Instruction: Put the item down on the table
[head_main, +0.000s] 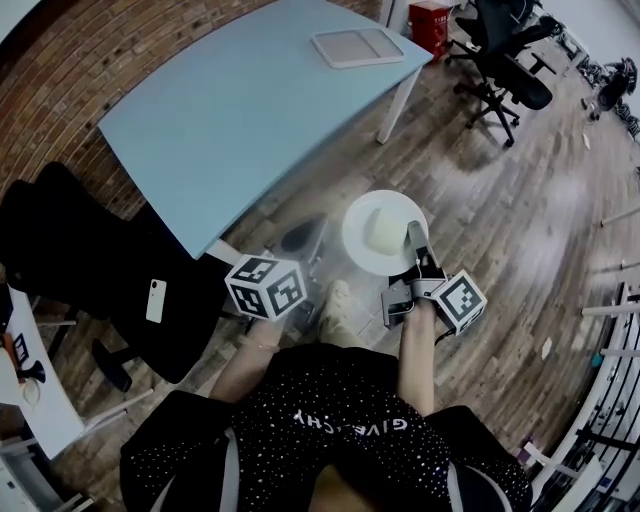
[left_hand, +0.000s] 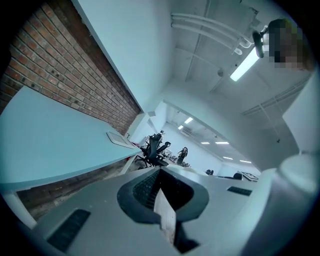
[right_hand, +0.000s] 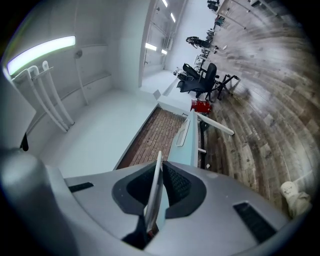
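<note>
The right claw is clamped on the rim of a round white plate carrying a cream cylinder, held above the wooden floor just off the corner of the pale blue table. The left claw is closed beside the plate, apparently not touching it.
</note>
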